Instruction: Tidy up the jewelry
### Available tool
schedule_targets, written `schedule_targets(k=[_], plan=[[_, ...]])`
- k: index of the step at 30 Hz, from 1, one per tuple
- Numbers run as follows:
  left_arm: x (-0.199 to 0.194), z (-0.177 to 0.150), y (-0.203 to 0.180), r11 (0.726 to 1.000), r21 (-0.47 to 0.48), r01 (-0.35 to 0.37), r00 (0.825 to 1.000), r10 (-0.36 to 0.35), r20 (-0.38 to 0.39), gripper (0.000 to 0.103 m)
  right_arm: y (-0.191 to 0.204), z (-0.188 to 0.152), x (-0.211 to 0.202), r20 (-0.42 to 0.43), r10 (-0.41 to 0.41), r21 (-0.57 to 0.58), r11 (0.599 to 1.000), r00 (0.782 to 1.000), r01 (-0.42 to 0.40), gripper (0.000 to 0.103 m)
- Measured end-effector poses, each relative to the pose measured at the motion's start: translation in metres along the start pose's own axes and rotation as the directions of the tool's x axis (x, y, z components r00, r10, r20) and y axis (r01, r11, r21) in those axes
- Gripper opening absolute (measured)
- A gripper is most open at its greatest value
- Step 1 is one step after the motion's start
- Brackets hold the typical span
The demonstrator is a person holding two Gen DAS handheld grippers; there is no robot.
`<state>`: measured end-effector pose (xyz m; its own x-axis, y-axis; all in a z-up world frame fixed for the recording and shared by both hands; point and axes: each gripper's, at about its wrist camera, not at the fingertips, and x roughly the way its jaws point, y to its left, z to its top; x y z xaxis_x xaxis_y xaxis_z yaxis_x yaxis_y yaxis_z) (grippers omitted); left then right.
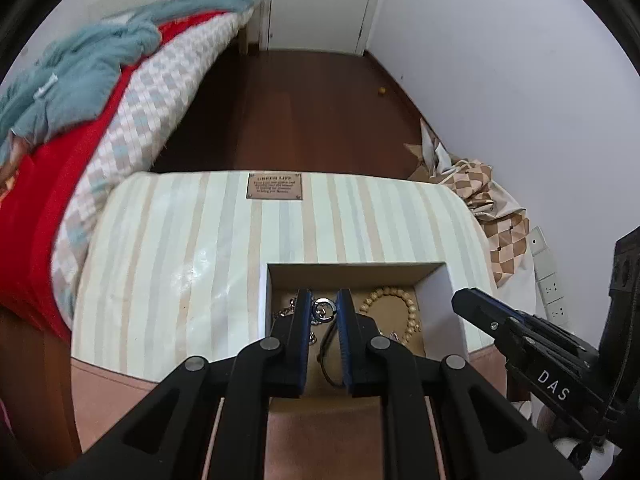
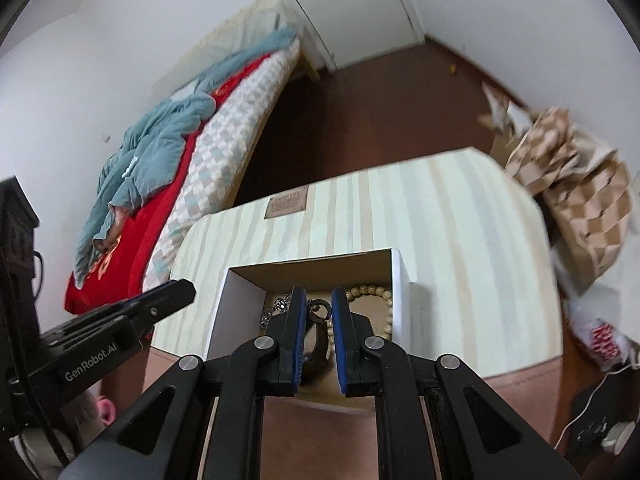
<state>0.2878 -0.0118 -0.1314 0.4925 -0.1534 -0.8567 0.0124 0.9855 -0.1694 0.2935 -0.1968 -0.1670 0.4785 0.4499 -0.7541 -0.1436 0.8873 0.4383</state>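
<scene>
An open white box (image 1: pixel 440 300) (image 2: pixel 236 312) with a brown floor sits at the near edge of the striped table (image 1: pixel 180 240) (image 2: pixel 460 220). Inside lie a wooden bead bracelet (image 1: pixel 400 300) (image 2: pixel 368 292), a silver chain (image 1: pixel 284 312) (image 2: pixel 276 312), a silver ring (image 1: pixel 323 305) (image 2: pixel 320 308) and a dark cord (image 1: pixel 326 344) (image 2: pixel 316 352). My left gripper (image 1: pixel 324 300) (image 2: pixel 184 292) hangs above the box, shut, with nothing between its blue pads. My right gripper (image 2: pixel 319 300) (image 1: pixel 466 300) hovers beside it over the same box, also shut and empty.
A bed (image 1: pixel 80 120) with a red cover and a teal blanket runs along the left. Dark wooden floor lies beyond the table. Checkered paper bags (image 1: pixel 500 220) (image 2: pixel 580 200) pile up at the right wall, near wall sockets (image 1: pixel 548 276). A small plaque (image 1: pixel 275 186) marks the table's far edge.
</scene>
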Motion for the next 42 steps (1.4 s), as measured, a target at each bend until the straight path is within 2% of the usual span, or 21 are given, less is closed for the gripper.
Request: schedule_targets(k=[5, 9, 10, 11, 12, 13, 14, 16, 18, 19, 20, 22, 25, 27, 28, 29, 31, 34, 42], plan=[[0.018, 0.014, 0.004, 1.0, -0.019, 0.0, 0.998, -0.002, -0.066, 0.012, -0.007, 0.014, 0.035, -0.121, 0.004, 0.008, 1.0, 0.993, -0.003, 0.014], [0.021, 0.016, 0.005, 0.999, -0.009, -0.052, 0.996, 0.052, -0.072, 0.018, -0.014, 0.017, 0.044, -0.158, -0.018, 0.028, 0.999, 0.987, 0.022, 0.018], [0.02, 0.017, 0.006, 0.998, -0.008, -0.06, 0.996, 0.059, -0.065, 0.022, -0.016, 0.016, 0.043, -0.154, -0.02, 0.037, 0.999, 0.988, 0.026, 0.028], [0.018, 0.016, 0.006, 0.997, -0.005, -0.075, 0.996, 0.074, -0.052, 0.032, -0.017, 0.016, 0.042, -0.15, -0.016, 0.042, 0.999, 0.988, 0.022, 0.036], [0.017, 0.016, 0.008, 0.996, -0.006, -0.087, 0.995, 0.087, -0.047, 0.039, -0.019, 0.016, 0.04, -0.143, -0.021, 0.042, 0.999, 0.989, 0.028, 0.038], [0.014, 0.014, 0.009, 0.996, -0.011, -0.092, 0.995, 0.091, -0.036, 0.053, -0.02, 0.016, 0.035, -0.133, -0.032, 0.039, 0.999, 0.991, 0.037, 0.038], [0.012, 0.012, 0.011, 0.995, -0.018, -0.094, 0.995, 0.093, -0.023, 0.061, -0.021, 0.015, 0.031, -0.125, -0.035, 0.038, 0.998, 0.992, 0.04, 0.038], [0.008, 0.009, 0.015, 0.993, -0.018, -0.113, 0.994, 0.113, -0.007, 0.067, -0.022, 0.013, 0.024, -0.112, -0.058, 0.033, 0.998, 0.992, 0.062, 0.038], [0.003, 0.002, 0.018, 0.988, -0.01, -0.154, 0.988, 0.155, 0.01, 0.069, -0.02, 0.009, 0.017, -0.095, -0.112, 0.005, 0.994, 0.989, 0.113, 0.038], [0.003, 0.0, 0.019, 0.987, -0.01, -0.163, 0.987, 0.163, 0.012, 0.074, -0.018, 0.007, 0.014, -0.092, -0.144, -0.011, 0.99, 0.985, 0.143, 0.039], [0.001, -0.005, 0.021, 0.985, -0.006, -0.174, 0.985, 0.174, 0.014, 0.086, -0.017, 0.004, 0.012, -0.092, -0.181, -0.026, 0.983, 0.979, 0.179, 0.045], [0.0, -0.014, 0.022, 0.979, 0.004, -0.202, 0.979, 0.202, 0.018, 0.1, -0.015, 0.0, 0.009, -0.094, -0.238, -0.05, 0.971, 0.967, 0.234, 0.055], [0.002, -0.029, 0.021, 0.967, 0.033, -0.254, 0.967, 0.254, 0.012, 0.101, -0.009, -0.013, 0.008, -0.107, -0.341, -0.102, 0.938, 0.934, 0.331, 0.057], [0.004, -0.038, 0.023, 0.965, 0.034, -0.261, 0.965, 0.261, -0.002, 0.102, -0.005, -0.021, 0.008, -0.119, -0.383, -0.128, 0.921, 0.916, 0.369, 0.058], [0.004, -0.042, 0.024, 0.964, 0.029, -0.264, 0.964, 0.265, -0.012, 0.102, -0.003, -0.025, 0.006, -0.122, -0.395, -0.14, 0.915, 0.91, 0.379, 0.064], [0.003, -0.046, 0.025, 0.963, 0.025, -0.267, 0.963, 0.267, -0.018, 0.102, 0.0, -0.029, 0.004, -0.122, -0.41, -0.151, 0.908, 0.904, 0.392, 0.077], [-0.002, -0.052, 0.027, 0.961, 0.013, -0.276, 0.961, 0.276, -0.021, 0.102, 0.005, -0.034, 0.0, -0.119, -0.436, -0.166, 0.895, 0.892, 0.415, 0.097], [-0.015, -0.06, 0.025, 0.959, 0.016, -0.282, 0.959, 0.282, -0.008, 0.102, 0.012, -0.044, -0.011, -0.108, -0.475, -0.175, 0.874, 0.873, 0.454, 0.098], [-0.071, -0.079, 0.014, 0.965, 0.004, -0.264, 0.963, 0.263, 0.053, 0.102, 0.032, -0.066, -0.061, -0.065, -0.498, -0.156, 0.861, 0.865, 0.484, 0.101]])
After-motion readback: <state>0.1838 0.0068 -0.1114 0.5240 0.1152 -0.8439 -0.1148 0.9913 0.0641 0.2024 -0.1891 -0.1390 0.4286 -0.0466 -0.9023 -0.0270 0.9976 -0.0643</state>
